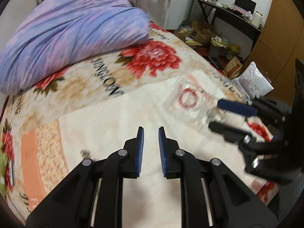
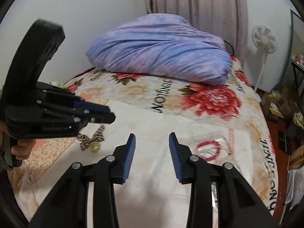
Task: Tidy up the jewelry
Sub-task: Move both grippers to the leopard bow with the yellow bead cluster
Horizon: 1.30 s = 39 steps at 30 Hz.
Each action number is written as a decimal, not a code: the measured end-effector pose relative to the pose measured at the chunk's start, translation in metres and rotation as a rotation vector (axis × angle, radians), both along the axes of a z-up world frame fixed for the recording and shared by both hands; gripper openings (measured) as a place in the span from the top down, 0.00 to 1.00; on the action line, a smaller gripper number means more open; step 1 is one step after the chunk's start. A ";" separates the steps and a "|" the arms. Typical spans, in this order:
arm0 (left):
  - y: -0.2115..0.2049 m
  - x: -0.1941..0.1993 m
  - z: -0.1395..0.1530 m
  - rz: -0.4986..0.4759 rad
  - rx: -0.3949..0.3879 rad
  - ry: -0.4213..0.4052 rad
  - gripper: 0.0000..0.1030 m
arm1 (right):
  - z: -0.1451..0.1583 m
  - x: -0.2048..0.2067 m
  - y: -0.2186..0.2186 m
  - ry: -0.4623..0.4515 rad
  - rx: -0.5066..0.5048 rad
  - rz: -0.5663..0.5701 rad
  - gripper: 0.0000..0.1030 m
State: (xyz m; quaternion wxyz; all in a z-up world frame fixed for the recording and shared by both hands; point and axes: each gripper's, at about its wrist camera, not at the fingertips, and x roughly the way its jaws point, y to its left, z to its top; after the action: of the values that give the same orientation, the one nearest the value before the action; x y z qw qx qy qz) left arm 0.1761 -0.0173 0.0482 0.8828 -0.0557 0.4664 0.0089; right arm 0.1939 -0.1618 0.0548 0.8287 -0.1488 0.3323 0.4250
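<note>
— Jewelry: where is it seen?

— A red bead bracelet (image 2: 208, 150), sealed in a clear plastic bag (image 2: 224, 142), is seen lying flat on the bed (image 2: 152, 180), toward its right edge. A leopard-print bow clip (image 2: 93, 137) with a pale round charm is laid toward the left edge, well apart from the bracelet.

— And the grippers?

— The left gripper (image 1: 151, 131) is held above the pale middle of the bedspread, its blue-padded jaws set a narrow gap apart, with nothing between them. The right gripper (image 2: 152, 135) is held more widely parted and is likewise empty. In the left wrist view the right gripper's fingers (image 1: 235, 107) are seen at the near edge of the bag; whether the bag is touched cannot be told, since that part is blurred.

— What else is carried by the bed?

— A purple quilt (image 2: 161, 51) is piled at the far end.
</note>
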 end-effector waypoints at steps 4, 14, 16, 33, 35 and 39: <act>0.032 -0.030 -0.013 0.036 0.006 0.014 0.85 | -0.006 -0.011 0.019 0.012 -0.014 0.025 0.63; 0.108 -0.085 -0.055 0.143 0.016 0.058 0.85 | -0.038 -0.039 0.070 0.015 -0.100 0.106 0.63; 0.118 -0.091 -0.065 0.162 0.004 0.065 0.85 | -0.047 -0.042 0.077 0.016 -0.118 0.124 0.63; 0.125 -0.091 -0.128 0.044 0.077 0.122 0.85 | -0.125 -0.055 0.128 0.129 -0.162 0.267 0.56; 0.129 -0.088 -0.133 0.059 0.082 0.126 0.85 | -0.133 -0.055 0.134 0.147 -0.159 0.274 0.47; 0.131 -0.086 -0.140 0.057 0.092 0.113 0.84 | -0.145 -0.058 0.145 0.136 -0.181 0.291 0.44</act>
State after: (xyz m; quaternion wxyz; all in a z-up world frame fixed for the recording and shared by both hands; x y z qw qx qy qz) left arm 0.0900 0.1134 -0.0922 0.8561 -0.0275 0.5128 0.0584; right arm 0.1363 -0.0163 -0.0897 0.7171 -0.2404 0.3996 0.5180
